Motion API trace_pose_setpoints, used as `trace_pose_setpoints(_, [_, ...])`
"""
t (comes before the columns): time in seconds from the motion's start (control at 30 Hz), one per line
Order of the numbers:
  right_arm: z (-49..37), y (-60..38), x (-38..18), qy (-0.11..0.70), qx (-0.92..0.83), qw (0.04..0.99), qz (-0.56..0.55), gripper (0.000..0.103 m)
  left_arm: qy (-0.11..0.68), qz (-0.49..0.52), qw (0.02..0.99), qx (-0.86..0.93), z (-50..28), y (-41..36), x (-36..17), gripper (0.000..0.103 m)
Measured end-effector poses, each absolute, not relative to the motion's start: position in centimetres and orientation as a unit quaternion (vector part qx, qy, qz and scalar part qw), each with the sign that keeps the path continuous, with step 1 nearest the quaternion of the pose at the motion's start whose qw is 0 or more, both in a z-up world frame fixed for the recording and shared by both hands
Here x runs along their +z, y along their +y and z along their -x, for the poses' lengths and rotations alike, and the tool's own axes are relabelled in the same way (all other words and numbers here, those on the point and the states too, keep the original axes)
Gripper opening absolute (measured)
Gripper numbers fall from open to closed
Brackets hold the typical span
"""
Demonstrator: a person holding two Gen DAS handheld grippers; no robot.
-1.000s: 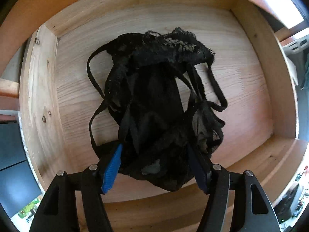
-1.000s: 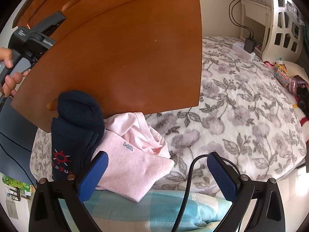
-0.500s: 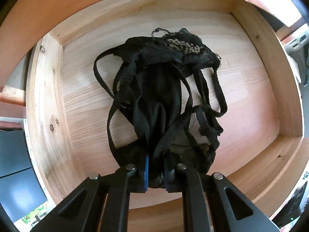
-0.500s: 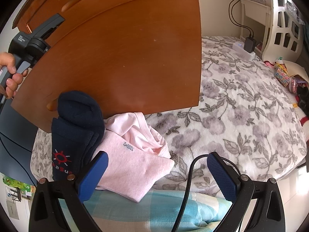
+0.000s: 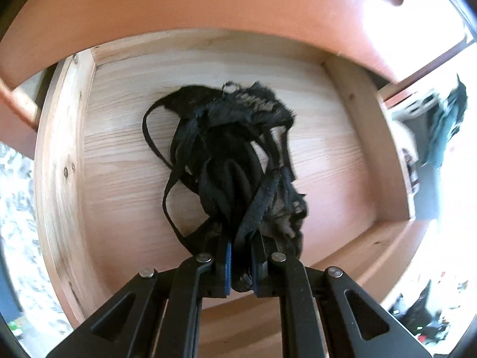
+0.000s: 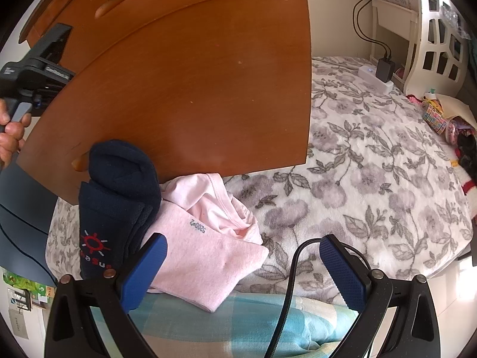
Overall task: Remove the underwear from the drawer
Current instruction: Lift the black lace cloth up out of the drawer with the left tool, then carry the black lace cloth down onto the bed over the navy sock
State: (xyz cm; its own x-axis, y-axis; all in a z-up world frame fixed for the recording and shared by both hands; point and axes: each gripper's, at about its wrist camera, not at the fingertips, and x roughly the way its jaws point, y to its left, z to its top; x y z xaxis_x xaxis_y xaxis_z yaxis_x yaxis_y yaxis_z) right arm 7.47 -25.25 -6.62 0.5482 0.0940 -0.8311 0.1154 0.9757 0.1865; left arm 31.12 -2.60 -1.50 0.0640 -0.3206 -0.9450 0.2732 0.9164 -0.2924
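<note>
1. Here, in the left wrist view, the left gripper (image 5: 241, 264) has its blue pads pressed together on the near end of the black underwear (image 5: 235, 161), pinching a bunch of fabric and straps between them.
2. The underwear hangs down from the pads in a tangled clump; its lacy far edge and a loose strap loop lie toward the bottom of the drawer (image 5: 125, 161), though the blur makes it hard to tell how much of it touches the wood.
3. The drawer is pale, unfinished wood inside, with a reddish-brown front panel (image 5: 208, 9) curving across the top of the view.
4. In the right wrist view, the right gripper (image 6: 241, 271) has its jaws spread wide with nothing between the pads; a black cable (image 6: 290, 277) runs up between them.
5. Just beyond it, on the floral bedspread (image 6: 372, 179), lie a folded pink garment (image 6: 205, 253) and dark navy socks (image 6: 116, 203) with a red sun emblem, the socks resting partly on the garment.
6. A brown wooden panel (image 6: 193, 89) stands behind the clothes, and at the left edge a hand (image 6: 10, 140) grips a black handle.
</note>
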Motion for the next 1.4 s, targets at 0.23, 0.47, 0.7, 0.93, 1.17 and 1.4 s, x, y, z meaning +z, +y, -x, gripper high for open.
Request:
trace_pose_setpoints(0.23, [-7.5, -25.2, -6.6, 0.475, -0.008, 0.873, -0.108, 0.103, 0.609, 0.105, 0.746, -0.247, -30.0, -0.1, 1.3, 0.009])
trace_pose_setpoints(0.47, [-7.5, -25.2, -6.6, 0.475, -0.008, 0.873, -0.107, 0.103, 0.524, 0.141, 0.785, -0.298, -28.3, 0.1, 8.0, 0.010])
trace_pose_setpoints(0.7, [-7.5, -25.1, -6.6, 0.475, -0.008, 0.874, -0.108, 0.103, 0.422, 0.126, 0.832, -0.338, -25.1, -0.1, 16.3, 0.010])
trace_pose_setpoints(0.93, [-7.5, -25.1, -6.5, 0.474, -0.009, 0.874, -0.107, 0.103, 0.338, 0.106, 0.861, -0.366, -20.7, -0.7, 22.0, 0.010])
trace_pose_setpoints(1.17, [-7.4, -25.1, -6.5, 0.473, -0.009, 0.875, -0.107, 0.103, 0.299, 0.089, 0.865, -0.393, -16.9, -2.6, 23.4, 0.010])
trace_pose_setpoints(1.4, [-7.4, -25.1, -6.4, 0.473, -0.010, 0.875, -0.104, 0.103, 0.291, 0.077, 0.863, -0.406, -14.5, -2.1, 23.7, 0.010])
